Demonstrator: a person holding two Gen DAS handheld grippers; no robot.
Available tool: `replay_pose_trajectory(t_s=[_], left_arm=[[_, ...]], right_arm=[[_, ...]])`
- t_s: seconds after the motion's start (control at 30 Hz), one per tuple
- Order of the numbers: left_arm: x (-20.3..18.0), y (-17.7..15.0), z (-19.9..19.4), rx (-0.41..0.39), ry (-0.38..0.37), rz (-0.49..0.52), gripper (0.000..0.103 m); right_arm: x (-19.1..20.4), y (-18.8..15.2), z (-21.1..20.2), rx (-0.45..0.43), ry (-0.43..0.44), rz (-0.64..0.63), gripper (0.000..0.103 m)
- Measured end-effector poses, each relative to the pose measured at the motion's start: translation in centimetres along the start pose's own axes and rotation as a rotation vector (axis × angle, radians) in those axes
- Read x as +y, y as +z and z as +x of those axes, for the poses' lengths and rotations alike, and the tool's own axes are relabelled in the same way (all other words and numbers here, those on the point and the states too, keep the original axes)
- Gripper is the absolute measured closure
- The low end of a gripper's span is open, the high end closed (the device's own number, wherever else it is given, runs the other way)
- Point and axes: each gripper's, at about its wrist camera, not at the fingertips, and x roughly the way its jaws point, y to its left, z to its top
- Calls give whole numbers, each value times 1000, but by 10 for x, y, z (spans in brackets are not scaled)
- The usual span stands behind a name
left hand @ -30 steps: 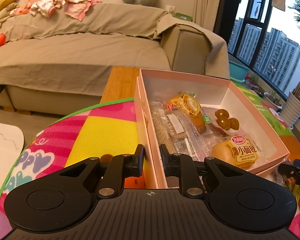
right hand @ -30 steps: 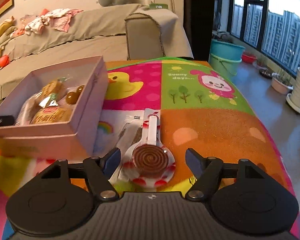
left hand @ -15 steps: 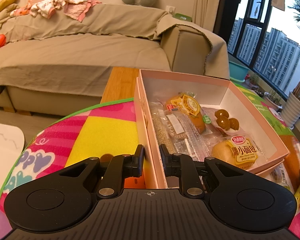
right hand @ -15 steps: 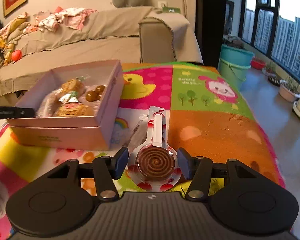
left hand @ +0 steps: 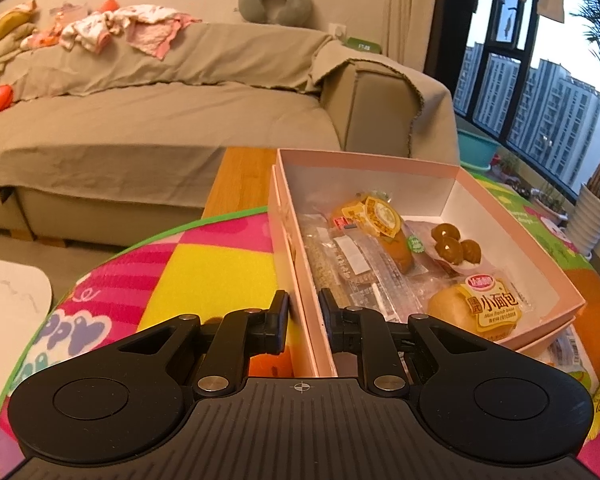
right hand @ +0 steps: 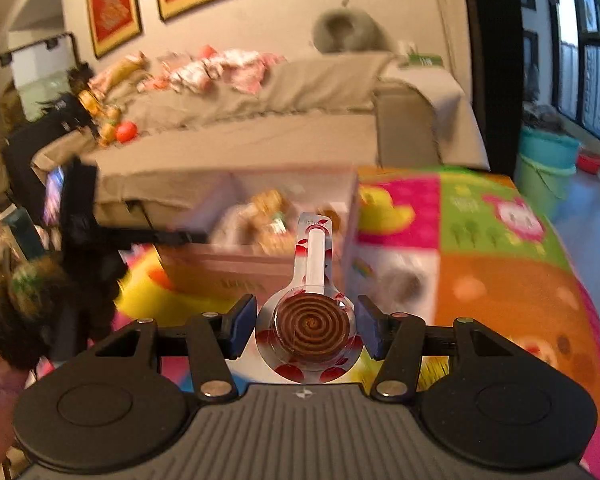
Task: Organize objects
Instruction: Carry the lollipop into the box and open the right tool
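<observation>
Clamping the box wall, left gripper; right gripper clamps lollipop

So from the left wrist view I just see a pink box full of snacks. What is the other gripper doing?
Observer: The right gripper is shut on a spiral lollipop in a clear wrapper.
Operator: Which way is the stick facing?
Observer: The white stick points away from the gripper, toward the pink box.
Operator: Anything past the box that I'm missing?
Observer: A yellow duck is printed on the mat just beside the box.
</observation>
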Motion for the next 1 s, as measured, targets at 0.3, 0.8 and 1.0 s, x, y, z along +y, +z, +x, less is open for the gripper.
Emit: replay_pose_trajectory(t_s=[0.3,0.8,1.0], left_arm=[[-7,-1,-1,-15,34,10,85],[-8,-5,-1,-46,44,9,85],[-5,-6,-1,-54,31,-7,85]], right_arm=[[23,60,41,-128,44,-21,49],[26,96,135,-72,84,33,40],[3,62,90,-126,-34,-32,30]])
